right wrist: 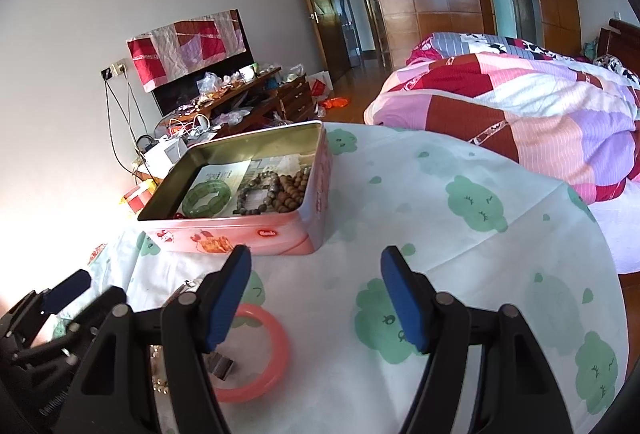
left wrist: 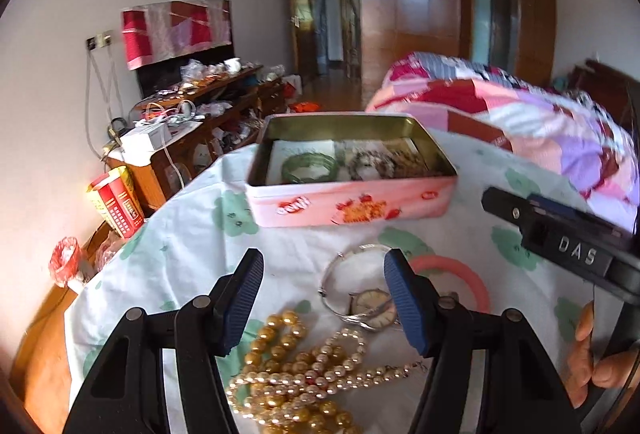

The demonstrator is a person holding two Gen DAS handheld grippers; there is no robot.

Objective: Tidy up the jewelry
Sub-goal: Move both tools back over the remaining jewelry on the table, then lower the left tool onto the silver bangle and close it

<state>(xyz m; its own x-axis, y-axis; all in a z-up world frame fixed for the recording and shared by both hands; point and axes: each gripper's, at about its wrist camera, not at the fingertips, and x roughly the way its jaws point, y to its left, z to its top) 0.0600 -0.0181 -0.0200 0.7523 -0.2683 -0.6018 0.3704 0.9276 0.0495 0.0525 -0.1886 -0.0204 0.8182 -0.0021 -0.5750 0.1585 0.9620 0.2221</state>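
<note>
I hold the left gripper (left wrist: 324,298) with fingers wide and empty over the watch (left wrist: 370,308) and beads (left wrist: 296,366), before the tin (left wrist: 348,201); right gripper (right wrist: 316,298) likewise. Next: grasp one piece.

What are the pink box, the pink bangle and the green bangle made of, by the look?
Pink box: likely tinplate; thin rolled rim, bare gold-toned metallic inside, printed glossy outside.
Pink bangle: probably plastic or resin; opaque, uniform colour, smooth, soft sheen.
Green bangle, inside the box: translucent and glossy, so glass, resin or jade-like stone; the look cannot settle which.
</note>
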